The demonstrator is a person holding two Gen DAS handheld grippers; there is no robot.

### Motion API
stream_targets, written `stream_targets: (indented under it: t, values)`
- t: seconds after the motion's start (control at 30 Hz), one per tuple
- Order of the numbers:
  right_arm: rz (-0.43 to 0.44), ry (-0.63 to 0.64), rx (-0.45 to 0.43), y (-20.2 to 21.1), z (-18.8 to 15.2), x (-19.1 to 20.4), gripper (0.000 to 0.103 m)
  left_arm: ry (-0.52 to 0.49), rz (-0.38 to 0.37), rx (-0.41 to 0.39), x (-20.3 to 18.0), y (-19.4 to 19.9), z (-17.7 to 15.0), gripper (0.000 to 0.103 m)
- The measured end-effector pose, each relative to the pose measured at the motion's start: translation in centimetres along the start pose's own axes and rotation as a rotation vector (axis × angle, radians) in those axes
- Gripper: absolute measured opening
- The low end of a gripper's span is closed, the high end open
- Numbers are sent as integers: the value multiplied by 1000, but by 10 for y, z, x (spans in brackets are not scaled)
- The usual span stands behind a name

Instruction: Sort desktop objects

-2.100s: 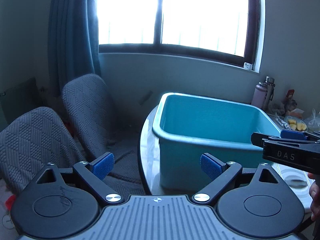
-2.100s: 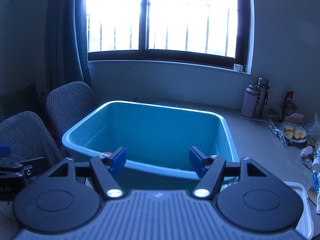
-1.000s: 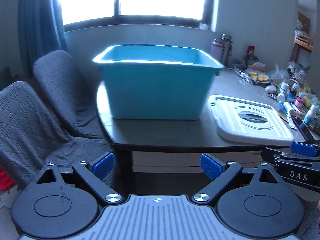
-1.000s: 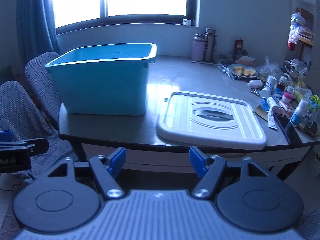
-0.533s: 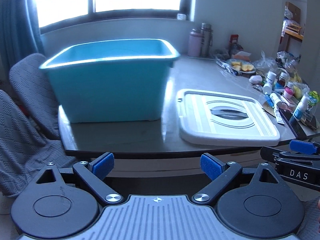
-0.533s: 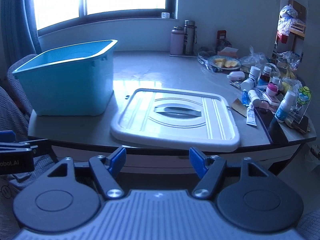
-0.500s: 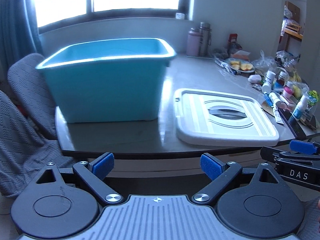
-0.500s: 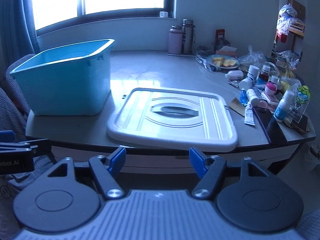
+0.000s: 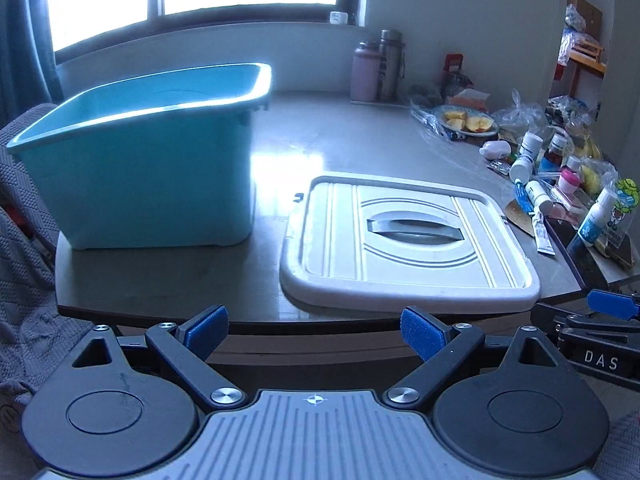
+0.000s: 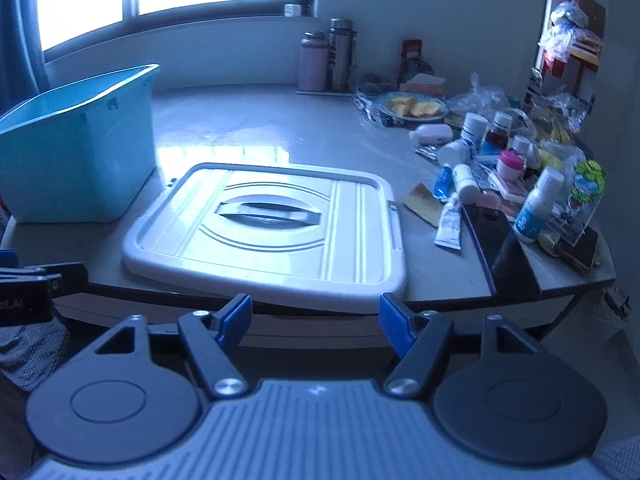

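Teal plastic bin [image 9: 140, 168] stands open-topped at the table's [image 9: 352, 148] left end, apparently the receptacle for sorting; its white lid [image 9: 404, 240] lies flat just beside it, handle recess up, presumably set off to keep the bin mouth clear. The objects to be sorted — small bottles and tubes [image 10: 480, 168], among them a white squeeze tube [image 10: 450, 222] and a pink-capped jar [image 10: 510, 162] — crowd the table's right edge, well apart from the bin, several tipped on their sides. Beyond them sit a plate of cut fruit [image 10: 412, 110] and 2 flasks [image 10: 328, 60] near the wall. Left gripper [image 9: 314, 330] and right gripper [image 10: 316, 322] both hang off the near table edge, jaws apart and empty, touching nothing. Judgement: sorting not yet begun; the right gripper is nearer the clutter.
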State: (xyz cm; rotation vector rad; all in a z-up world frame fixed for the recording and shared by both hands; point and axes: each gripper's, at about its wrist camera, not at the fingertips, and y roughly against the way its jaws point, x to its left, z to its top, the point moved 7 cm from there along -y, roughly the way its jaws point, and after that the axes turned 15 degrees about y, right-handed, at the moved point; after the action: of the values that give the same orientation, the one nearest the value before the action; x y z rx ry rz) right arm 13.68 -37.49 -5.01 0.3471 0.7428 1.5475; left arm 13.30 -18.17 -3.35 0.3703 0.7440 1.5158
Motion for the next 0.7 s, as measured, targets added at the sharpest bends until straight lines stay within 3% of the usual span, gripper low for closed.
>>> stream_targets:
  t: [0.27,0.37,0.7]
  values:
    - [7,-31,35,-32,7,-21,71,-7,13,42,-15,-34,12,95]
    - [8,-33,61,-49,11,-29,78,-13,16,67,-25,-57,18,95]
    - [21,-32,118,-112,39,-48,79,-13,39,128,-47,-131,52,95]
